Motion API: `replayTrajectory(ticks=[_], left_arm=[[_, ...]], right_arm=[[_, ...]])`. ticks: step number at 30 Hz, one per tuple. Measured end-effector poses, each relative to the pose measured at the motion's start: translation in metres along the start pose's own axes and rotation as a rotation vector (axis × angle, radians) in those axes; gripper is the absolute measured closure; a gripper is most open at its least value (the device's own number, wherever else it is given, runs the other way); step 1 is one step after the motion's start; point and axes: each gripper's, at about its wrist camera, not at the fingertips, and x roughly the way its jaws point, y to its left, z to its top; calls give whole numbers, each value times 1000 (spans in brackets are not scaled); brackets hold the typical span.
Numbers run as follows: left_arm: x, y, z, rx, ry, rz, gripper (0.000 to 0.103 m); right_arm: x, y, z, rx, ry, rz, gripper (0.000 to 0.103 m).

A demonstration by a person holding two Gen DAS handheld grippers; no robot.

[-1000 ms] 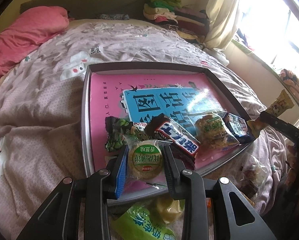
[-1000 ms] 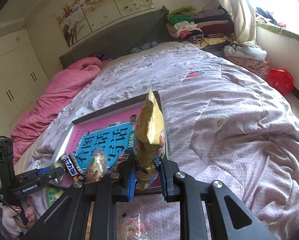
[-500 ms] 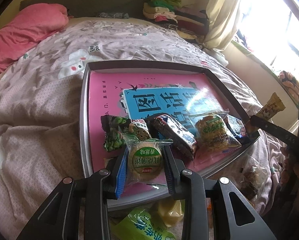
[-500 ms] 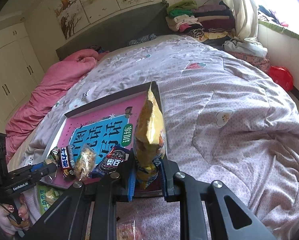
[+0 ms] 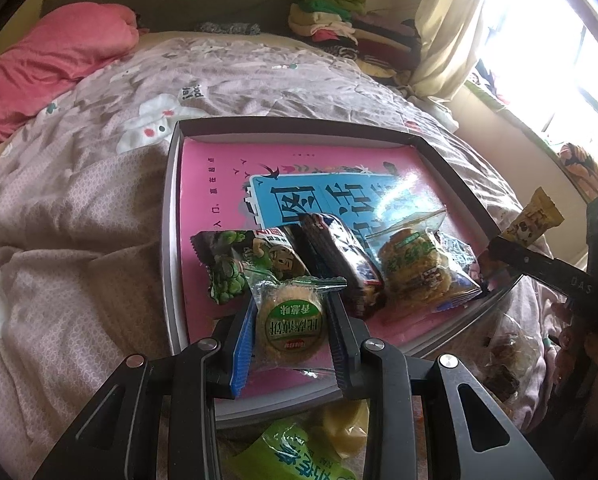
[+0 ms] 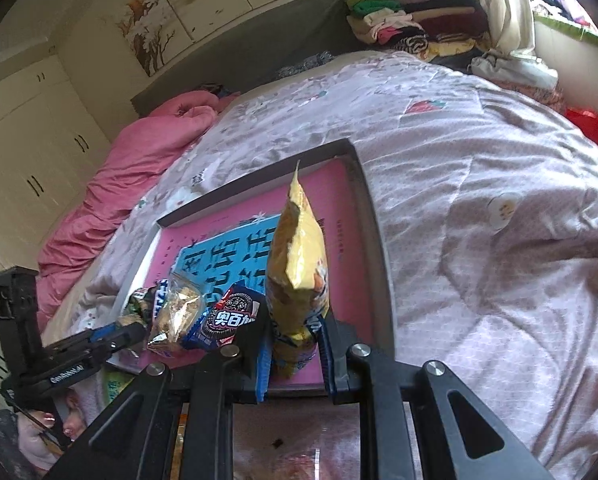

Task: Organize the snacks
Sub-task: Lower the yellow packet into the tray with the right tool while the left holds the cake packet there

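Observation:
A shallow grey box [image 5: 171, 208] with a pink and blue printed bottom lies on the bed. My left gripper [image 5: 291, 320] is shut on a round cookie in a clear green-labelled wrapper [image 5: 289, 326], held over the box's near edge. In the box lie a green pea packet [image 5: 235, 268], a dark bar [image 5: 339, 264], a clear cookie bag [image 5: 411, 264] and a blue packet [image 5: 459, 276]. My right gripper [image 6: 295, 348] is shut on an upright yellow snack bag [image 6: 297, 264] over the box's near right part [image 6: 375, 240]. It also shows in the left wrist view [image 5: 535, 220].
Loose snacks lie on the bed in front of the box: a green packet [image 5: 295, 456], a yellow one [image 5: 345, 420] and a clear bag with dark pieces [image 5: 503, 364]. A pink duvet [image 5: 47, 64] lies at the far left. Folded clothes [image 5: 339, 28] are stacked by the window.
Both grippers have moved forward over the box with their snacks still held. The yellow bag now stands over the box's right part; the cookie sits further in over the near edge.

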Motion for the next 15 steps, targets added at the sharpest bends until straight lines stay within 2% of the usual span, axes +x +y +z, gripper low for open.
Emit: replayTrajectory(ticks=[7,15], left_arm=[[0,1,-1,-1,-2,4,69],[1,2,-1,-4,-2,10,69]], right_arm=[[8,0,-2,33,28,69,82],[11,6,-2,10,34,67,82]])
